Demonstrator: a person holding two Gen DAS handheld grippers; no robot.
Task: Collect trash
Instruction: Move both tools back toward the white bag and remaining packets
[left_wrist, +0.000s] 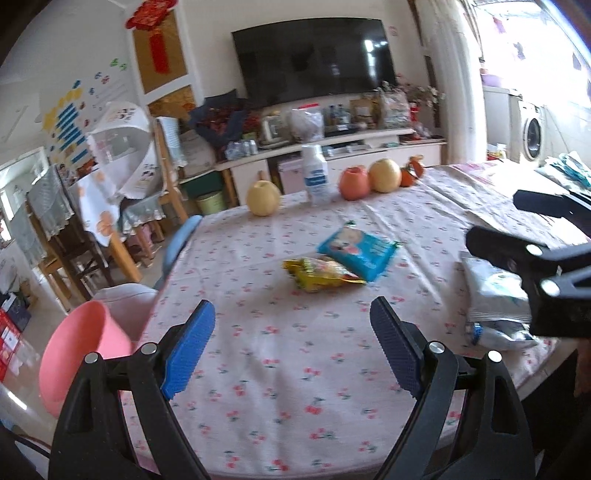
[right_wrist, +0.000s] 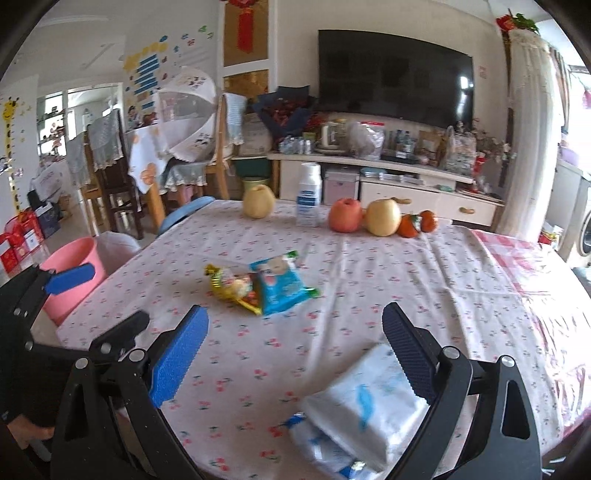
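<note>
White wrapper (right_wrist: 365, 402) just under the right gripper (right_wrist: 295, 354) — both grippers' jaws agape, empty — left gripper (left_wrist: 291, 350) over tablecloth (left_wrist: 280, 387).

Two snack packets (left_wrist: 341, 260) mid-table (left_wrist: 258, 369), fruit row (left_wrist: 369, 179) behind, bucket (left_wrist: 79, 350) left.

Pink bucket (left_wrist: 74, 354); blue wrapper (left_wrist: 356, 251); cherry-print tablecloth (left_wrist: 277, 369).

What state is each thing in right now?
left gripper: open, empty
right gripper: open, empty
yellow wrapper: flat on the table, beside the blue one
blue wrapper: flat
white packet: lying near the right gripper
white bottle: upright, capped
pink bin: open, beside the table
</note>
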